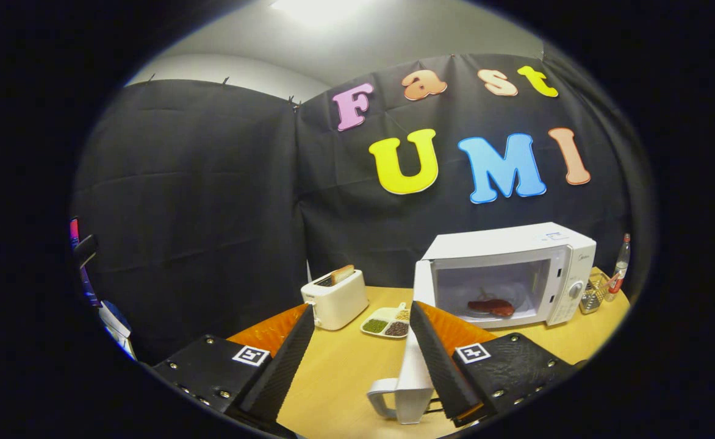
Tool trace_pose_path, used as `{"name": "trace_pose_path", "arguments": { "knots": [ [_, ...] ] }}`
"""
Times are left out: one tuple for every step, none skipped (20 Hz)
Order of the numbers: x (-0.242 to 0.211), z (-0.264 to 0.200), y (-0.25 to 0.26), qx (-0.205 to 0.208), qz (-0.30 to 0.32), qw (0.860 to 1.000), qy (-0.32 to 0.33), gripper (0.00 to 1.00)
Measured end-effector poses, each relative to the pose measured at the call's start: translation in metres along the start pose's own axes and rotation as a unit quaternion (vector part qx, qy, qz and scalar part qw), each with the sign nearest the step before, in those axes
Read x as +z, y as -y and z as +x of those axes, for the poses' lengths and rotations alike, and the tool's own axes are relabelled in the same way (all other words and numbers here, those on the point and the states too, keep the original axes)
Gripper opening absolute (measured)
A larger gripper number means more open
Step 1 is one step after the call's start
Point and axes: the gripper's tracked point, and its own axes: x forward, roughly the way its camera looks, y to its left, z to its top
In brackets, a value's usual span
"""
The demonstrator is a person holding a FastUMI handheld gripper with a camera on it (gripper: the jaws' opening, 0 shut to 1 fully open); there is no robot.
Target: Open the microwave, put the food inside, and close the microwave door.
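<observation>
Microwave (510,274) stands at the right of the wooden table (345,372), right of centre in the frame, its door (414,366) swung fully out toward the gripper so the cavity is exposed. Food (490,306), a reddish-brown piece, already lies on the cavity floor, which suggests that only the closing remains. The gripper (362,356), low in the frame, has its fingers spread wide and holds nothing; the door's edge and handle sit just beside the inner face of the right-hand finger, a placement that would suit pushing the door shut, though whether finger and door actually touch cannot be determined. Left of the microwave a toaster (335,299) carries a slice of bread, and a divided dish (387,323) of dark and green grains rests between toaster and door. At the far right, a wire basket (595,294) and a bottle (620,265) are small and distorted; their contents are unclear. The door's hinge side and the table's near edge are covered by the gripper body.
</observation>
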Motion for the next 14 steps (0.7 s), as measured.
{"name": "trace_pose_path", "arguments": {
  "knots": [
    [-0.010,-0.001,-0.008,0.008,0.000,1.000,-0.010,0.88],
    [-0.021,0.000,-0.016,0.016,0.000,1.000,-0.021,0.87],
    [-0.029,-0.001,-0.018,0.009,-0.001,1.000,-0.028,0.64],
    [-0.035,0.000,-0.015,0.003,-0.003,0.999,-0.034,0.40],
    [-0.044,0.002,-0.012,-0.005,-0.003,0.999,-0.041,0.17],
    [-0.051,0.001,-0.011,-0.010,0.000,0.999,-0.047,0.11],
    [-0.059,0.004,-0.012,-0.004,0.006,0.998,-0.058,0.06],
    [-0.070,0.007,-0.016,0.006,0.012,0.997,-0.072,0.06],
    [-0.078,0.009,-0.015,0.013,0.015,0.996,-0.085,0.07],
    [-0.084,0.007,-0.011,0.014,0.014,0.995,-0.095,0.07],
    [-0.087,0.008,-0.006,0.014,0.012,0.995,-0.102,0.07],
    [-0.089,0.004,-0.001,0.013,0.013,0.994,-0.106,0.07],
    [-0.095,0.013,-0.001,0.015,0.014,0.994,-0.111,0.01],
    [-0.095,0.009,0.004,0.012,0.009,0.993,-0.114,0.01]
  ]
}}
